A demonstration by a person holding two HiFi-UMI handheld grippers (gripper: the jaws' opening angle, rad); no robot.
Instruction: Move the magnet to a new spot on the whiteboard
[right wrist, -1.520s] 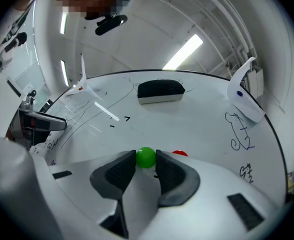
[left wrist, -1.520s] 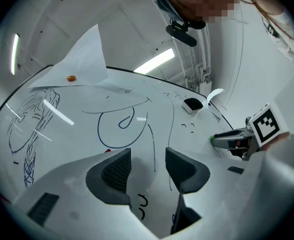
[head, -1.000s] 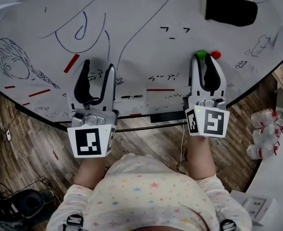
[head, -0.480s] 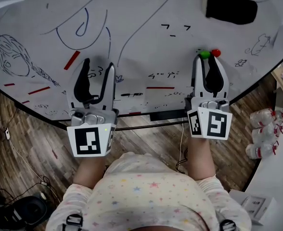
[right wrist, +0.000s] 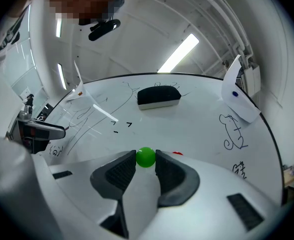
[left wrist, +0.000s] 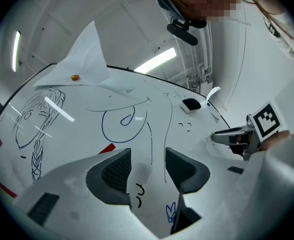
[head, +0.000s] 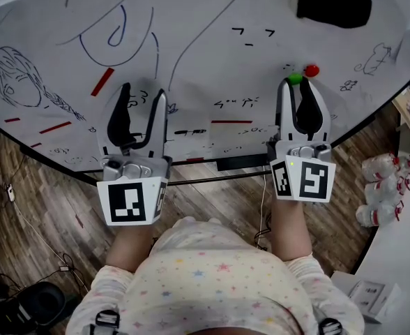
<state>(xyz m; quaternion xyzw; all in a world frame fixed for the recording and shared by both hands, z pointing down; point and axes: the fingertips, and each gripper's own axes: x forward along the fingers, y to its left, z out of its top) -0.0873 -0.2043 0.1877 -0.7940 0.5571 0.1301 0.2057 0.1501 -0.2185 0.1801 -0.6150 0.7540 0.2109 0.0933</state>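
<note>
Right gripper (head: 295,82) clamps green magnet (right wrist: 146,157) at whiteboard (head: 205,40), just beside red magnet (head: 312,70). Left gripper (left wrist: 148,160) spread, empty. Grasp step done, seemingly; next, carry it off to a bare patch away from red magnet.

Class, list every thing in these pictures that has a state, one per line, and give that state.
left claw, open, nothing between its jaws
right claw, shut on the green magnet
green magnet, gripped at the right claw's tips
red magnet, on the whiteboard, ungripped, just beside the green magnet
eraser, on the whiteboard, untouched
whiteboard, marked with pen drawings
</note>
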